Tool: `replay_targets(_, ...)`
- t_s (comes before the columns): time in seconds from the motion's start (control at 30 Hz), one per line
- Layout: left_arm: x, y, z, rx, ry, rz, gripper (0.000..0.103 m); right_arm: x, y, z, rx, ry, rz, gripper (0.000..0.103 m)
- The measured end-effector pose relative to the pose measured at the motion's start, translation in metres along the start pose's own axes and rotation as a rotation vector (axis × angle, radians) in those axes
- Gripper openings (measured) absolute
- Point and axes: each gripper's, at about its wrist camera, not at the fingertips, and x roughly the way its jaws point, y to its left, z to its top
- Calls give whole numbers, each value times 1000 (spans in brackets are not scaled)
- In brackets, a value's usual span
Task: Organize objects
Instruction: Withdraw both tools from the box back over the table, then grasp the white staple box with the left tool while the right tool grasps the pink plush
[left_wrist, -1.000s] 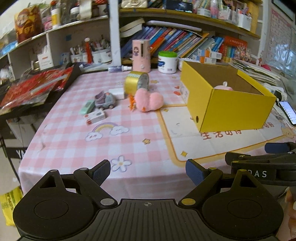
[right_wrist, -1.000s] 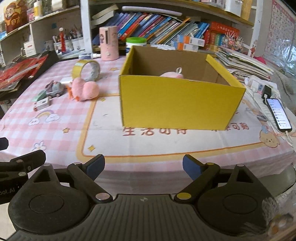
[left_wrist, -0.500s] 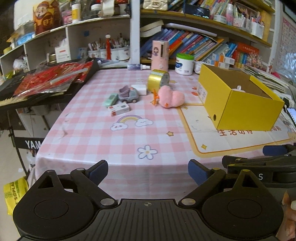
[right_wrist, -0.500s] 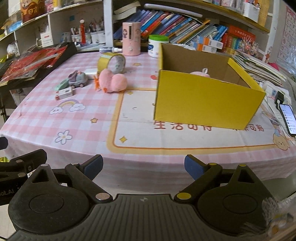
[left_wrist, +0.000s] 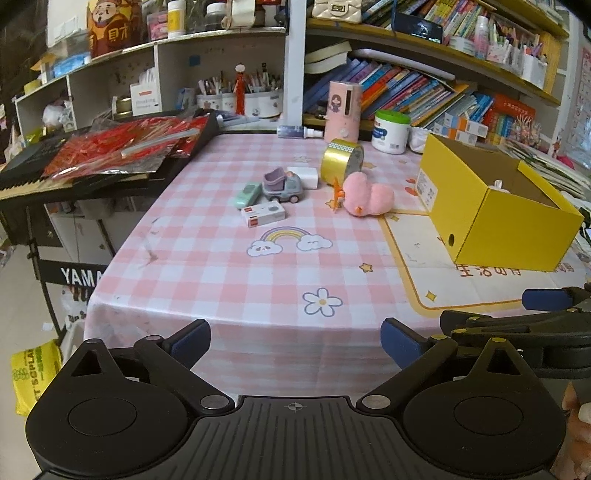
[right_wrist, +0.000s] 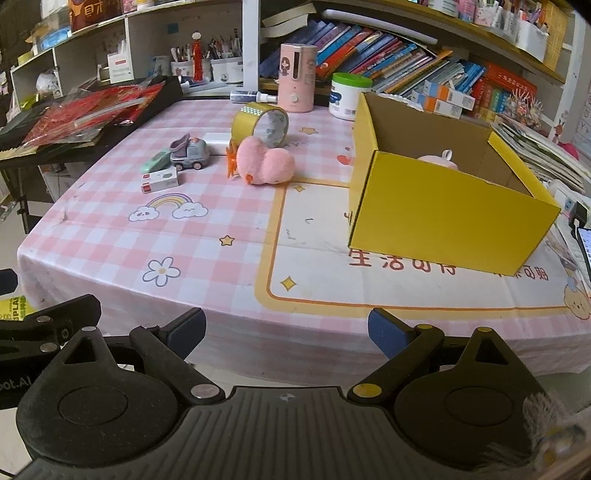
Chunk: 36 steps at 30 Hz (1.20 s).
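Observation:
A yellow cardboard box (left_wrist: 491, 206) (right_wrist: 443, 214) stands open on the right of the pink checked table, with a pink plush (right_wrist: 439, 158) inside. Left of it lie another pink plush (left_wrist: 367, 195) (right_wrist: 264, 164), a gold tape roll (left_wrist: 340, 160), a grey-purple toy truck (left_wrist: 282, 184), a green toy car (left_wrist: 246, 194) and a small white-red box (left_wrist: 263, 214). My left gripper (left_wrist: 295, 339) hangs before the table's front edge, its jaws opening with nothing between them. Beside it on the right, my right gripper (right_wrist: 287, 330) stands open and holds nothing.
A pink dispenser (right_wrist: 295, 77), a green-lidded white jar (right_wrist: 347, 98) and a spray bottle (left_wrist: 299, 132) stand at the back. A keyboard with red packets (left_wrist: 110, 151) adjoins the table's left side. Bookshelves fill the wall behind. A phone (right_wrist: 585, 247) lies at the right edge.
Both grippers have drawn back from the table, so the box and toys look smaller and farther off. The left jaws stand slightly wider.

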Motion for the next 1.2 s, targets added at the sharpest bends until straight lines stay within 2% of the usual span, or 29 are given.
replay_targets(0.23, 14, 2, 12, 26, 3, 29, 100, 16, 4, 14, -10, -13, 25, 91)
replay_targets(0.3, 19, 4, 18, 20, -7, 42, 100, 22, 4, 21, -11, -20, 36, 85)
replay_targets(0.93, 91, 22, 77, -85, 9, 129, 100, 96, 12, 113, -126, -77, 98, 84)
replay_targets(1.2, 116, 24, 94, -121, 27, 164, 100, 134, 16, 147, -209, -88, 91, 84)
